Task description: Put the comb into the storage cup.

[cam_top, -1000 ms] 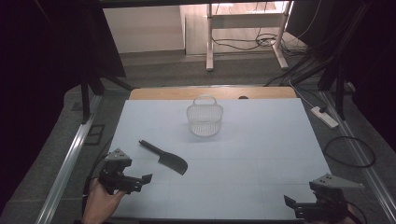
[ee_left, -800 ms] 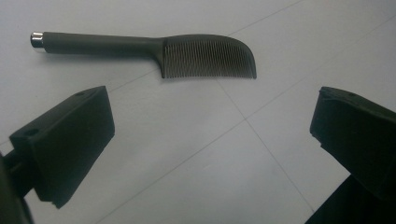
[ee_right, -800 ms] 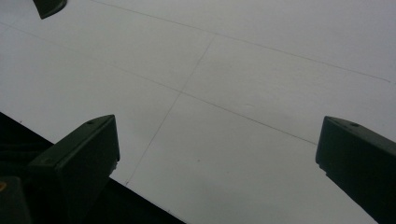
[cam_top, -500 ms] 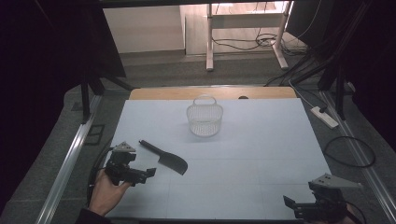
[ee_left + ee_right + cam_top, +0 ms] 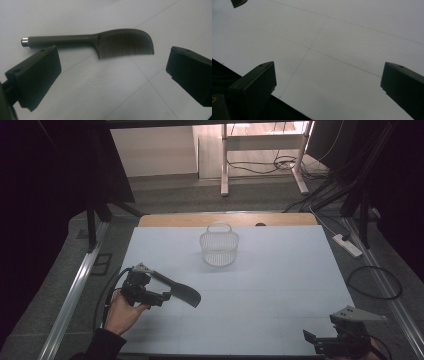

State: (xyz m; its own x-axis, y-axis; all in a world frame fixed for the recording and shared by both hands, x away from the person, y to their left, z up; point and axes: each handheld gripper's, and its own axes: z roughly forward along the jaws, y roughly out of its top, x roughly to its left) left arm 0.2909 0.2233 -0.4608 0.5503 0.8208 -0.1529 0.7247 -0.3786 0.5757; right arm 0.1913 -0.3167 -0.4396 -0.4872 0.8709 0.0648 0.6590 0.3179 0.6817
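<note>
Meanwhile, the left gripper (image 5: 162, 298) had been carried forward and to the right over the past second, from the near left edge of the table (image 5: 280, 285) up against the dark comb (image 5: 181, 290), while the right gripper (image 5: 314, 343) was left unmoved at the near right corner. In the left gripper view, the comb (image 5: 105, 42) was seen lying flat on the pale surface just beyond the widely parted jaws, ungripped, its handle above the left jaw. The right jaws were likewise spread wide and empty. A white wire basket (image 5: 219, 247) stood well beyond the comb.
</note>
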